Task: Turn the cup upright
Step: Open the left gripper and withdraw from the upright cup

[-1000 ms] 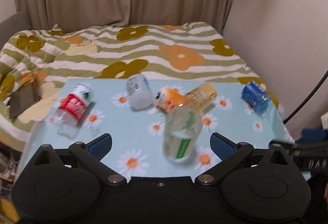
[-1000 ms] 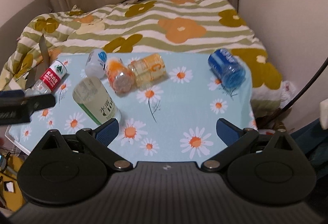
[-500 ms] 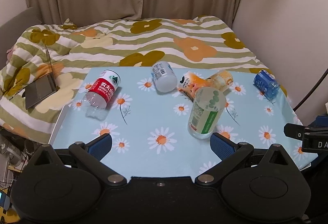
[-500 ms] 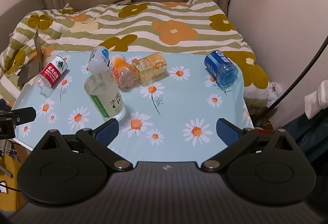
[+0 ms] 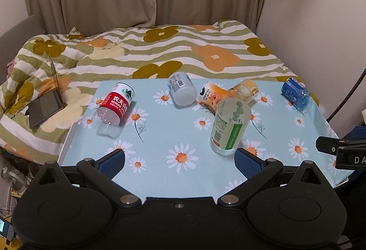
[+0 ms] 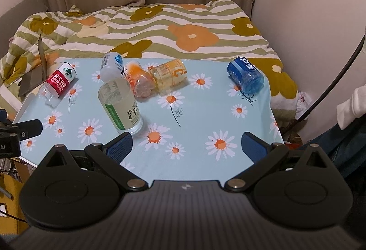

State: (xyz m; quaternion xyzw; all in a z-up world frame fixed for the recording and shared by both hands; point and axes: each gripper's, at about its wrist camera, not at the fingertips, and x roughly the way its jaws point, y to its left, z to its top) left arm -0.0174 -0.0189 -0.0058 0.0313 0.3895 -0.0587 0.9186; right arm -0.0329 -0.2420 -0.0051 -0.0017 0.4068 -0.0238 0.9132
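A clear cup with a green label stands on end near the table's front, just beyond my left gripper's right fingertip. Several other cut-bottle cups lie on their sides: red-labelled, white, orange, yellow and blue. My left gripper hangs open over the front edge, holding nothing. My right gripper is open too, with bare cloth between its fingers.
The table wears a pale blue daisy cloth. Behind it lies a bed with a flowered striped quilt, a laptop on its left. A wall and a dark cable stand at the right.
Both grippers have drawn back from the table. The green-labelled cup, close between my left fingers a second ago, now stands alone farther off.
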